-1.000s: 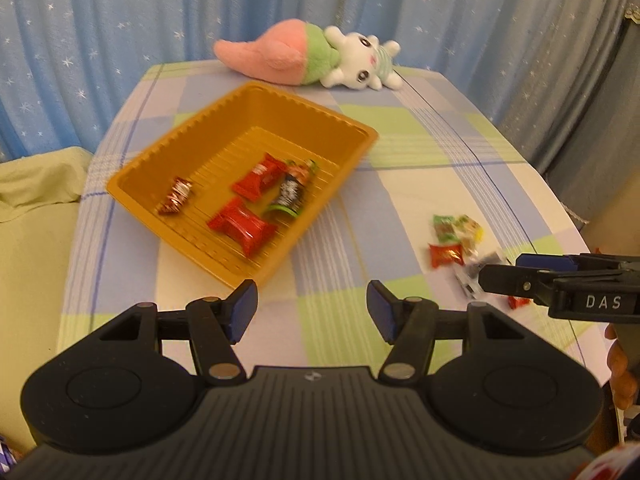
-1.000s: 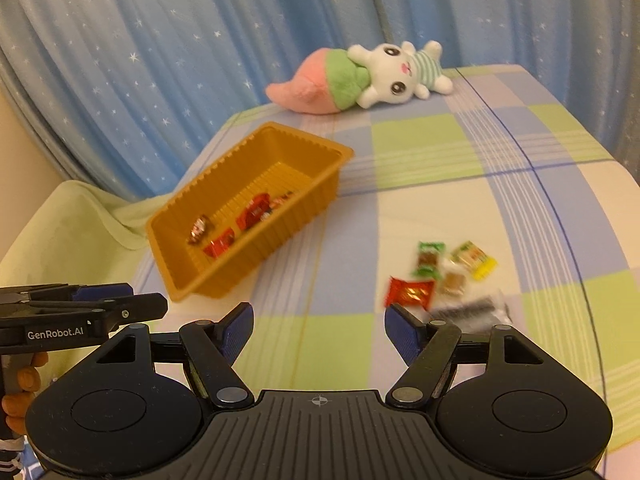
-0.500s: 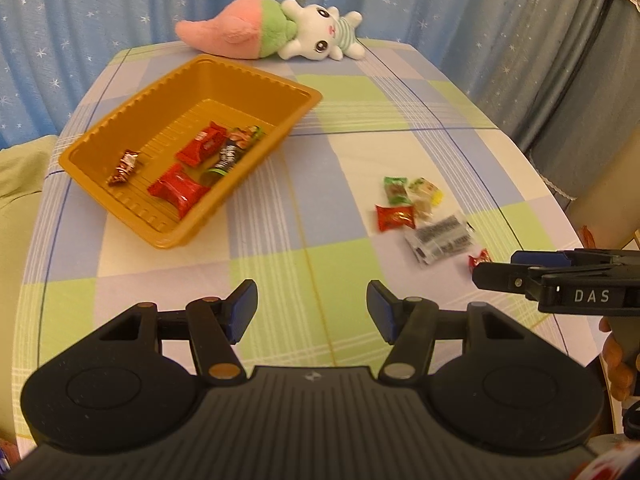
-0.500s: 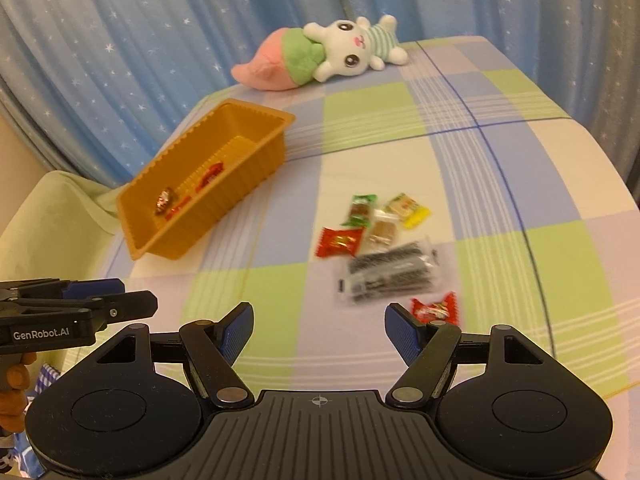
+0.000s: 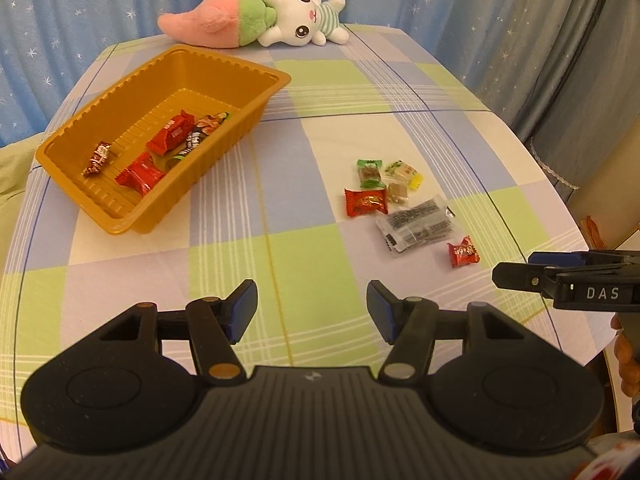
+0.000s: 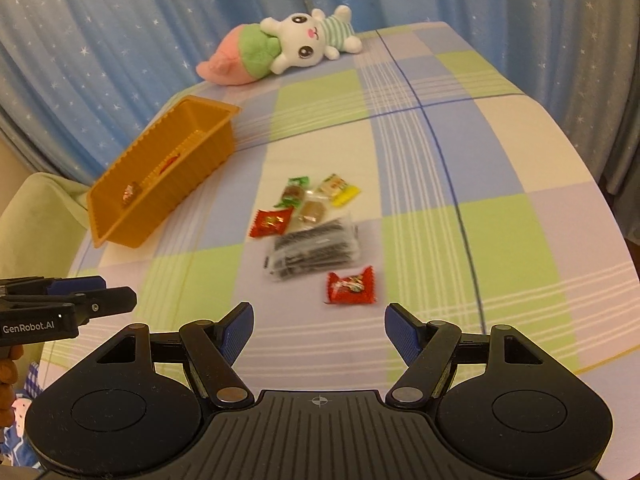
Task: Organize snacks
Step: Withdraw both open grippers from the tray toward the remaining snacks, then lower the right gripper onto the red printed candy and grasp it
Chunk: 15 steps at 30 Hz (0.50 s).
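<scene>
An orange tray (image 5: 248,71) (image 6: 192,160) on the checked tablecloth holds several wrapped snacks, among them a red one (image 5: 170,136). To its right lies a loose heap: a green candy (image 5: 369,172) (image 6: 293,194), a yellow one (image 5: 406,172), a red packet (image 5: 365,202) (image 6: 270,220), a clear packet with black print (image 5: 418,226) (image 6: 314,250) and a small red candy (image 5: 463,251) (image 6: 351,287). My left gripper (image 5: 312,310) hangs open and empty above the near cloth. My right gripper (image 6: 319,334) is open and empty just short of the small red candy.
A pink, green and white plush rabbit (image 5: 256,20) (image 6: 280,48) lies at the table's far edge before a blue starred curtain. A pale green cushion (image 6: 28,208) sits left of the table. Each gripper shows at the other view's side edge.
Both grippers have moved toward the loose heap and slightly down. The candies now appear larger and nearer, and the tray has shifted left in both views. Jaws unchanged.
</scene>
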Motion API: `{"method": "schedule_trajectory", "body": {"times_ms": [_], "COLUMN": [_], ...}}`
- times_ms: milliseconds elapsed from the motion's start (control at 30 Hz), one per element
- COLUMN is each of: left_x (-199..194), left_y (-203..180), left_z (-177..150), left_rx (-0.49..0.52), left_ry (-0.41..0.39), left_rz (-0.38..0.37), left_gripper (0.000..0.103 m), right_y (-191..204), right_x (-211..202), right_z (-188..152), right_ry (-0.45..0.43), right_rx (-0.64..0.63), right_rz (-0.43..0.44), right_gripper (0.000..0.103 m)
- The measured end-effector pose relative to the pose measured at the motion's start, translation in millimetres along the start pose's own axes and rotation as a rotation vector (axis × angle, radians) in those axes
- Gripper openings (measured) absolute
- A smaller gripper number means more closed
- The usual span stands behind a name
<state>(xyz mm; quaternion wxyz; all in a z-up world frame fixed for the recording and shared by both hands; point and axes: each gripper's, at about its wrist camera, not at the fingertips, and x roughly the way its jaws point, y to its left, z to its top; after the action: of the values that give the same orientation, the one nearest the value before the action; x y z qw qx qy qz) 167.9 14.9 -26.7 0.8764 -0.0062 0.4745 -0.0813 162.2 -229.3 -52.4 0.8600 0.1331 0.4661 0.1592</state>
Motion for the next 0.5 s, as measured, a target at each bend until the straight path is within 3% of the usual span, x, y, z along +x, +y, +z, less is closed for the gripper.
{"method": "schedule_trajectory", "body": {"times_ms": [500], "left_x": [20], "left_y": [-13], "left_z": [5], "left_rx": [0.003], "left_ry": [0.021], "left_rz": [0.021], "left_gripper": [0.060], "right_y": [-21], "right_x": [18], "right_z": [0], "right_ry": [0.018], "right_rx": [-0.003], "right_rz": [-0.037], "right_gripper": [0.072]}}
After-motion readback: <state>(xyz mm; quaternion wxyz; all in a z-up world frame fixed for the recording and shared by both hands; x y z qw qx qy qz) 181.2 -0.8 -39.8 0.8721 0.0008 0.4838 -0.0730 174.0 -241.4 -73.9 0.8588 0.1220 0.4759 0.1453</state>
